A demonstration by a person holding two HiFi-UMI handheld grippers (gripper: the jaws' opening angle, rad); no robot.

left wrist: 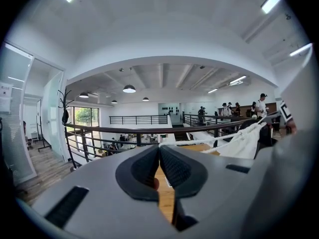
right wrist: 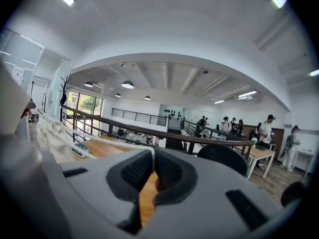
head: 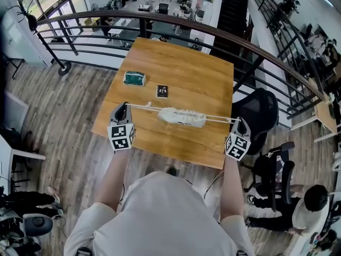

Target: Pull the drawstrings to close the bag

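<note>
**Two grippers, one cord each, bag strung between them**

Head view: a white cloth bag [head: 182, 117] lies lengthwise across the near half of a wooden table [head: 181, 63], its fabric bunched into folds. A white cord leaves each end. The left drawstring [head: 144, 106] runs straight to the left gripper [head: 126, 105] near the table's left edge. The right drawstring [head: 218, 118] runs straight to the right gripper [head: 240, 120] at the table's right edge. Both cords are taut and nearly level, so grippers and bag form one line. From above, the bag seems to rest on the wood, though it may hang just clear of it.

Left gripper view: the jaws of the left gripper [left wrist: 159, 148] are pressed together on the left drawstring [left wrist: 199, 142], which leads rightward to the bag [left wrist: 244, 141].

Right gripper view: the jaws of the right gripper [right wrist: 153, 153] are likewise clamped on the right drawstring [right wrist: 114, 142], which leads leftward to the bag [right wrist: 50, 133].

Beyond the bag on the table sit a green block [head: 134, 78] and, just to its right, a small dark card [head: 162, 91], both well apart from the cords. A curved railing [head: 176, 23] passes behind the table, and a black office chair [head: 256, 111] stands at its right side
</note>
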